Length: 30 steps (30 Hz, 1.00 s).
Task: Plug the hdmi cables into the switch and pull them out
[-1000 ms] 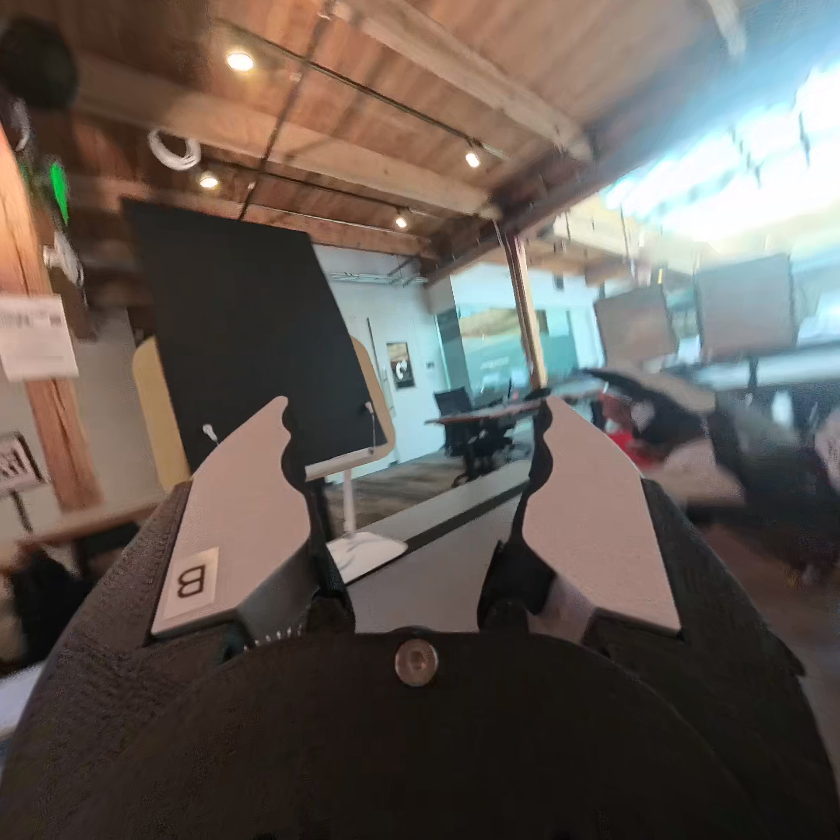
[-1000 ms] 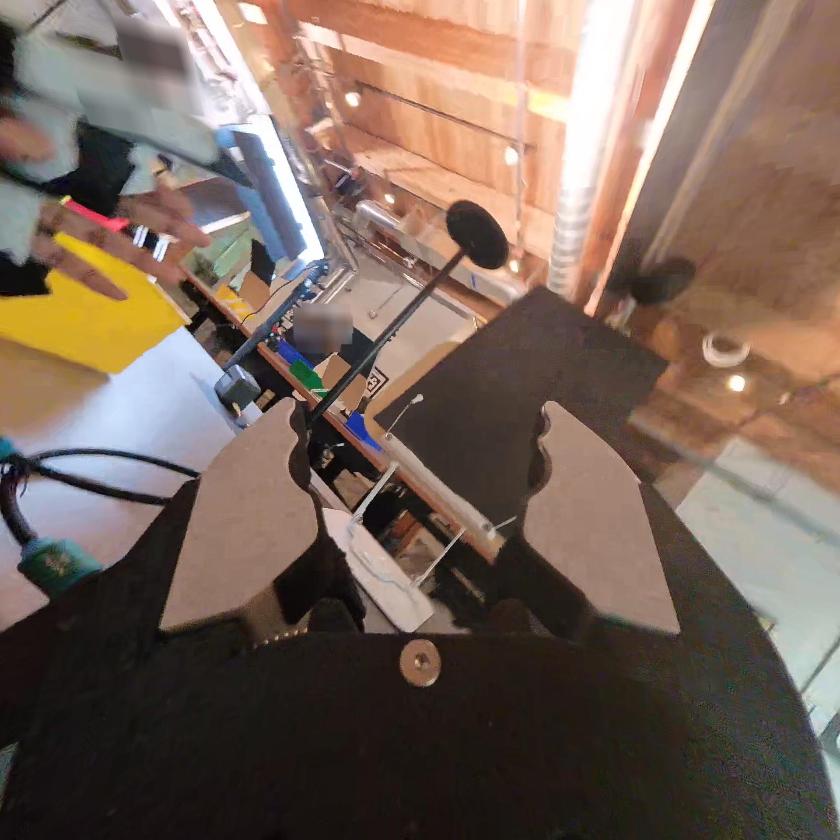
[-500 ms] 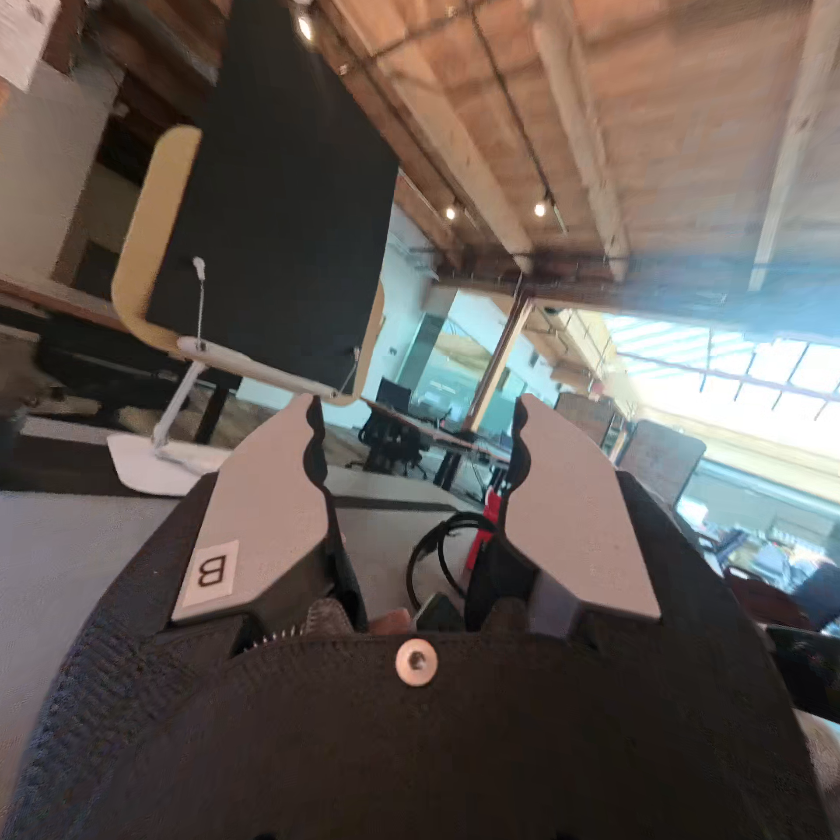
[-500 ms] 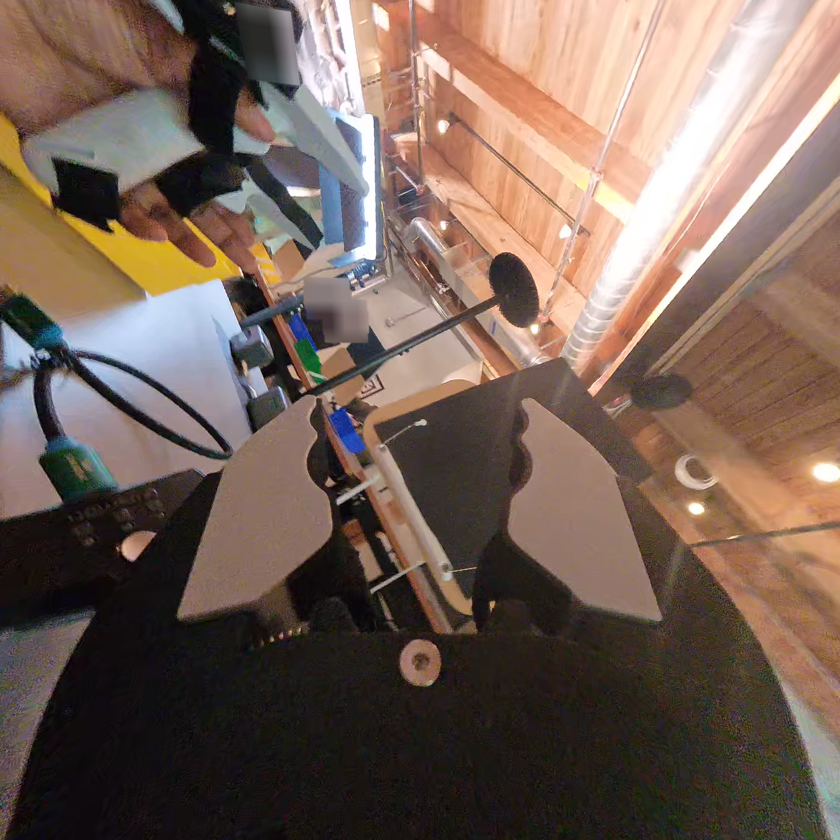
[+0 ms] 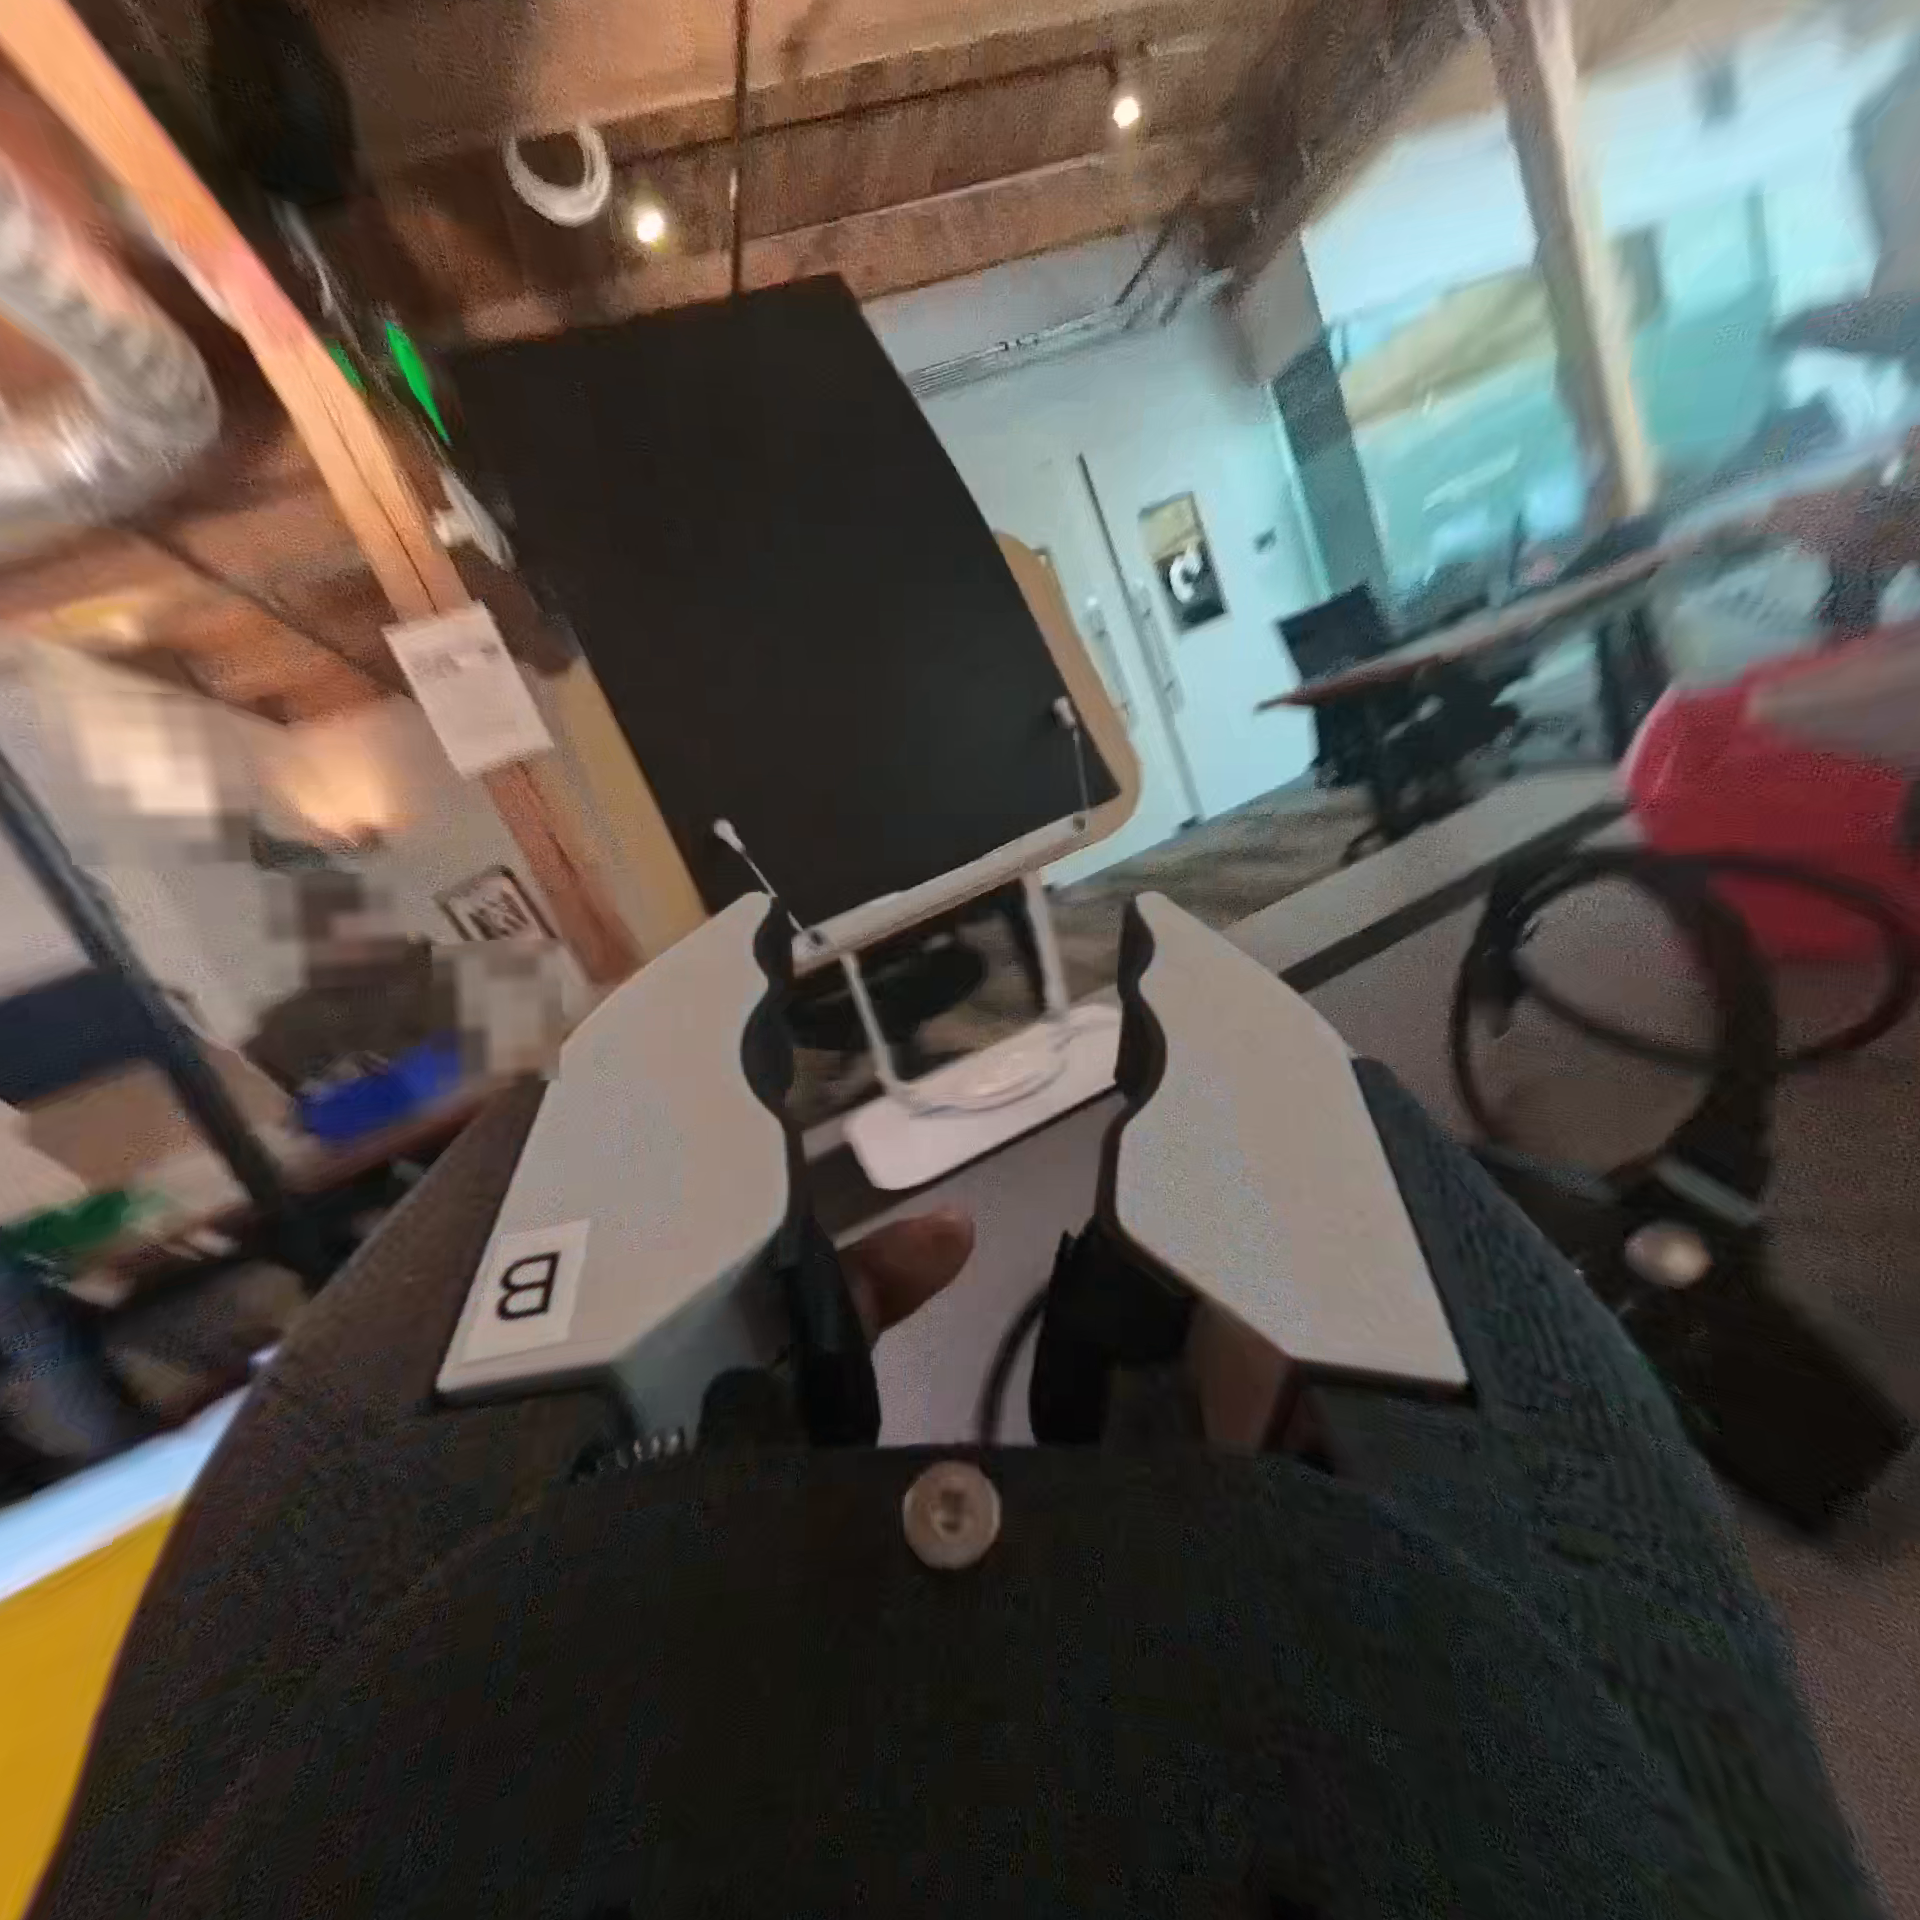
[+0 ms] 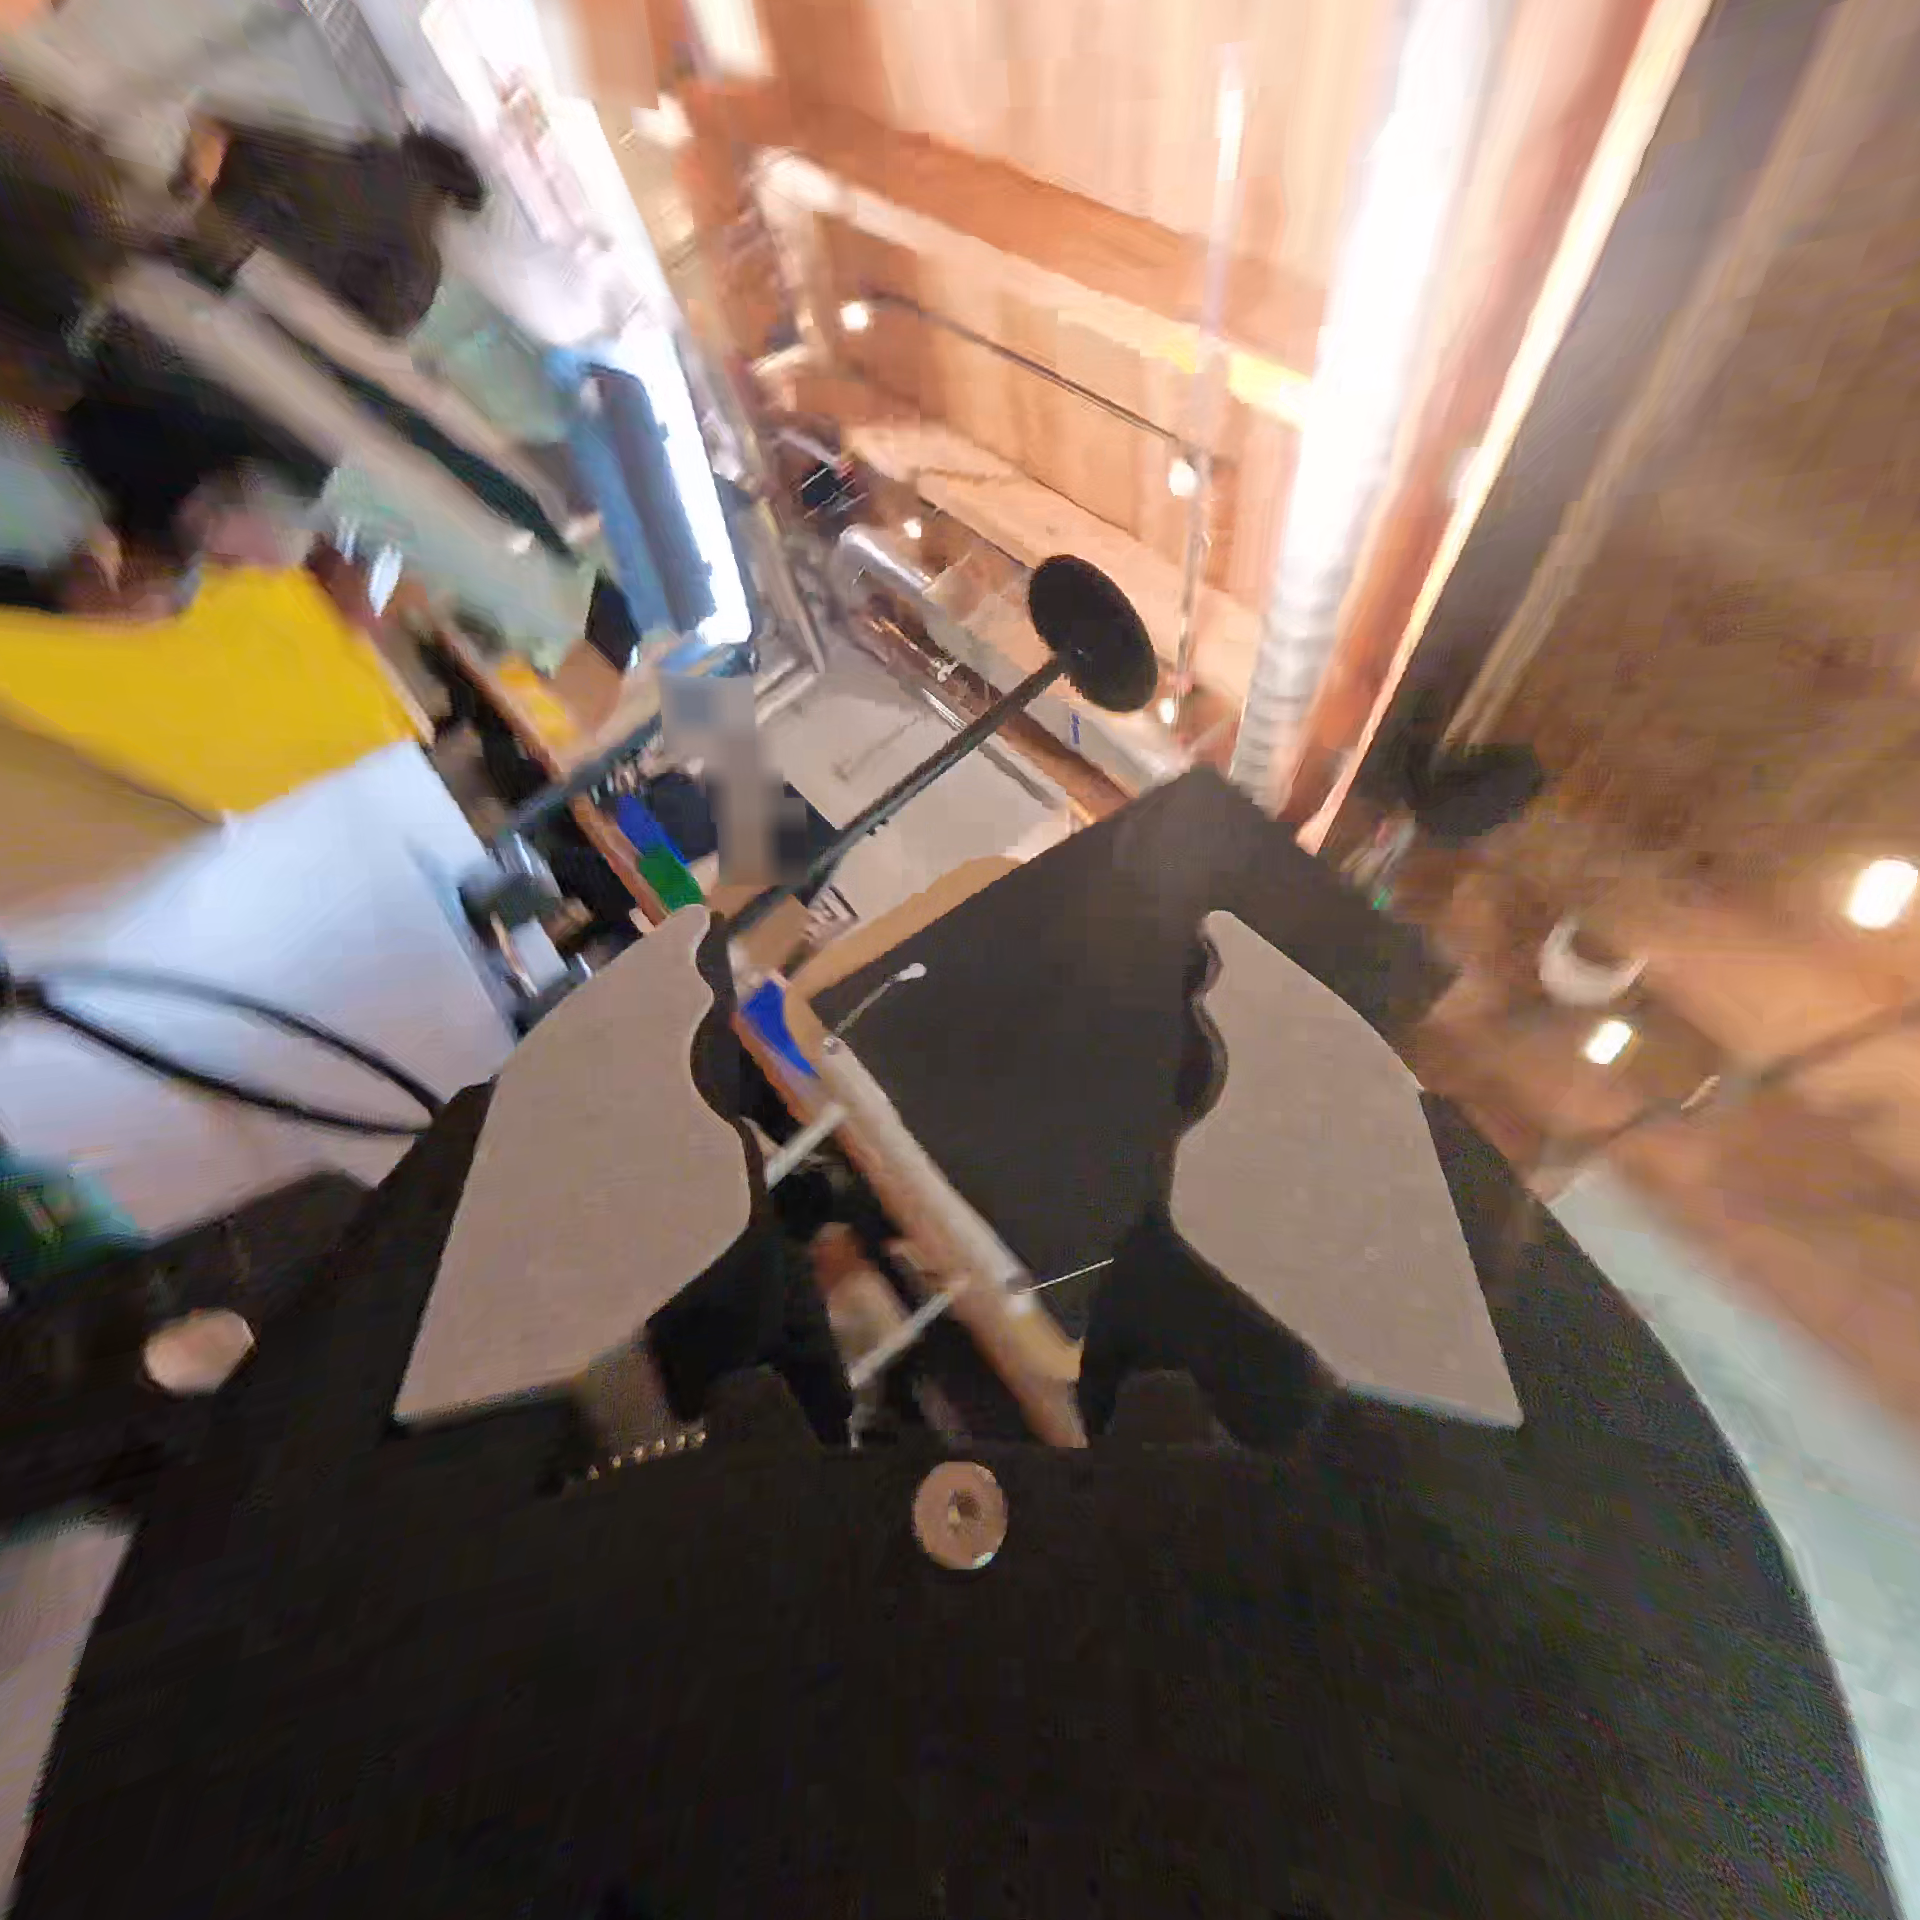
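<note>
The left hand-held gripper stands with its grey fingers well apart and nothing between them; a white sticker with black lettering sits on its left finger. Low in that gap a fingertip shows against the grey tabletop. Just right of this gripper lies the black switch, with a round silver button on top and a black hdmi cable looped above it. Past the loop sits a blurred red object. Beyond the fingers, a black board leans on a white stand, and a paper notice hangs on the wooden post left of it.

The right hand-held gripper is likewise wide open and empty. To its left the switch edge shows, a teal-green plug beside it and a black cable arcing over the tabletop. Whether that plug is seated I cannot tell.
</note>
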Available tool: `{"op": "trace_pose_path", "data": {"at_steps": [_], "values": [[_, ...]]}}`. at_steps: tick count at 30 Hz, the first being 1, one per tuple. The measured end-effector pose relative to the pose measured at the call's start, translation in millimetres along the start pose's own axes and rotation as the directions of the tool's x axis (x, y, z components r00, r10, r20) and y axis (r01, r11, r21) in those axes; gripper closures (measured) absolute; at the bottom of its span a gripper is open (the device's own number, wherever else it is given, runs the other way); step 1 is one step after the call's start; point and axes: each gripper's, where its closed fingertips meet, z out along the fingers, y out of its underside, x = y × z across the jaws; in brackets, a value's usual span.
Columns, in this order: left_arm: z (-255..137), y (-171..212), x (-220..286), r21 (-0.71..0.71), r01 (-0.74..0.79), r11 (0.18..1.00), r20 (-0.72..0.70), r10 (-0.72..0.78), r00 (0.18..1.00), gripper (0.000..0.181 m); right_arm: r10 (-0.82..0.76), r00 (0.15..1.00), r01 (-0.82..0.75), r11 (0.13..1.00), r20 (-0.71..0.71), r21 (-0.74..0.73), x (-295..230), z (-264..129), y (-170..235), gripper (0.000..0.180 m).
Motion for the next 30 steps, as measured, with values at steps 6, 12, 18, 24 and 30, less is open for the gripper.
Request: {"op": "trace_pose_path", "data": {"at_steps": [6, 12, 18, 24, 30], "values": [[-24.3, -23.4, -70.0, 0.257, 0.782, 0.569, -0.144, -0.777, 0.613, 0.122, -0.827, 0.530, 0.808, 0.559, 0.187, 0.186, -91.0, -12.8, -14.2, 0.112], [-80.0, -83.6, -74.8, 0.418, 0.386, 0.822, -0.043, -0.407, 0.912, 0.124, -0.783, 0.590, 0.761, 0.621, 0.196, 0.188, -92.0, -15.0, -20.7, 0.113], [-205.2, -41.1, -165.6, -0.005, 0.141, 0.990, 0.430, -0.125, 0.894, 0.143, -0.720, 0.650, 0.691, 0.694, 0.244, 0.205, -102.1, -21.4, -23.1, 0.120], [-314.1, 74.2, -223.3, -0.489, 0.505, 0.711, 0.680, -0.052, 0.732, 0.139, -0.722, 0.615, 0.674, 0.690, 0.317, 0.263, -133.0, -27.9, -22.1, 0.127], [-295.8, 126.6, -210.1, -0.622, 0.542, 0.565, 0.625, -0.058, 0.778, 0.145, -0.708, 0.617, 0.662, 0.703, 0.343, 0.261, -138.3, -28.8, -17.9, 0.128]]}}
